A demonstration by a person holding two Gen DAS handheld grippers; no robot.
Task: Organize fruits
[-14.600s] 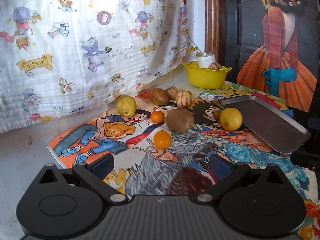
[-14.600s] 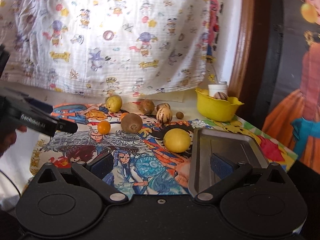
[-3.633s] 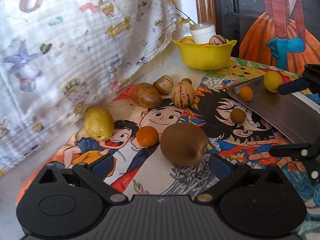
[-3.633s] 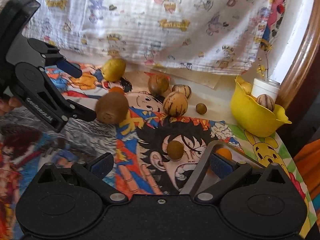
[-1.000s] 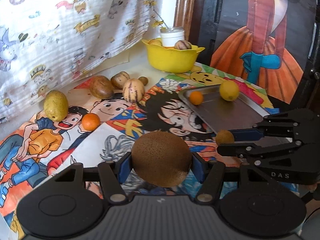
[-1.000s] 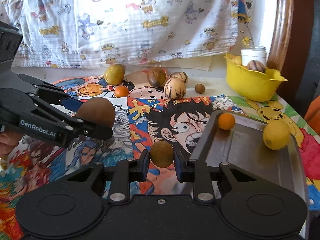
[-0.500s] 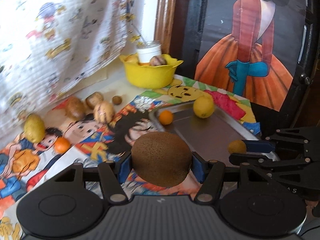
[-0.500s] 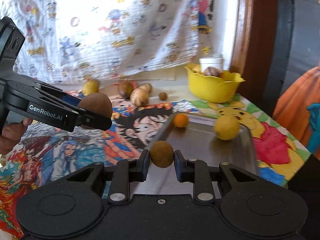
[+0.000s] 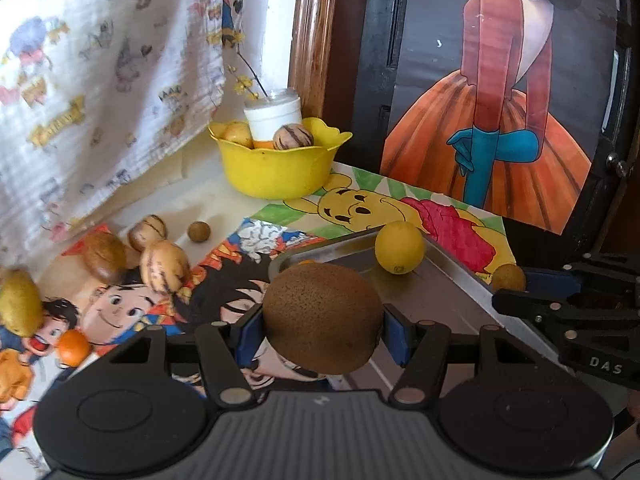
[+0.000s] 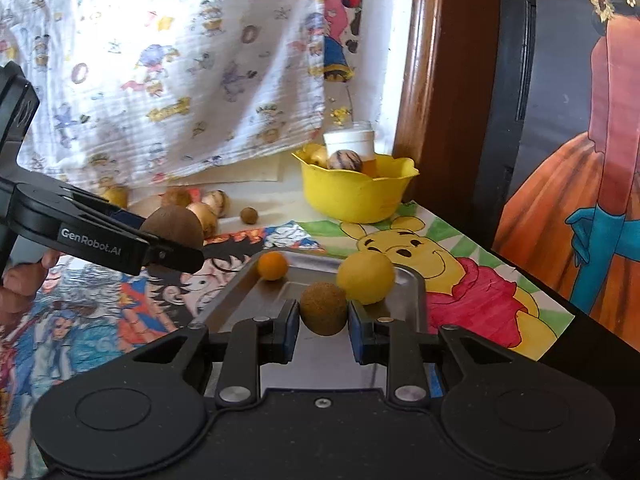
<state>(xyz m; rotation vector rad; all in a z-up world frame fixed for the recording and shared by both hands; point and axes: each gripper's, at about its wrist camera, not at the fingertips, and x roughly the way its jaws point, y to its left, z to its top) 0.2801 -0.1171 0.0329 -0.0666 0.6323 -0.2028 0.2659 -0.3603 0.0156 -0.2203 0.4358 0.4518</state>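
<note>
The matte black plastic left gripper (image 10: 176,240) has blue-padded fingers (image 9: 248,334), silver screws and white "GenRobot.AI" lettering; the matching right gripper (image 10: 323,322) reads "DAS". A bare hand (image 10: 24,284) shows.

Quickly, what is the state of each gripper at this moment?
Left gripper: shut on the kiwi.
Right gripper: shut on the small brown fruit, above the metal tray.

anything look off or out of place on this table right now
Nothing looks spilled or damaged. One oddity: a white jar sits inside the yellow bowl among the fruit. Each hand-held gripper carries fruit over the metal tray: the left a large brown fruit, the right a small brown fruit.
</note>
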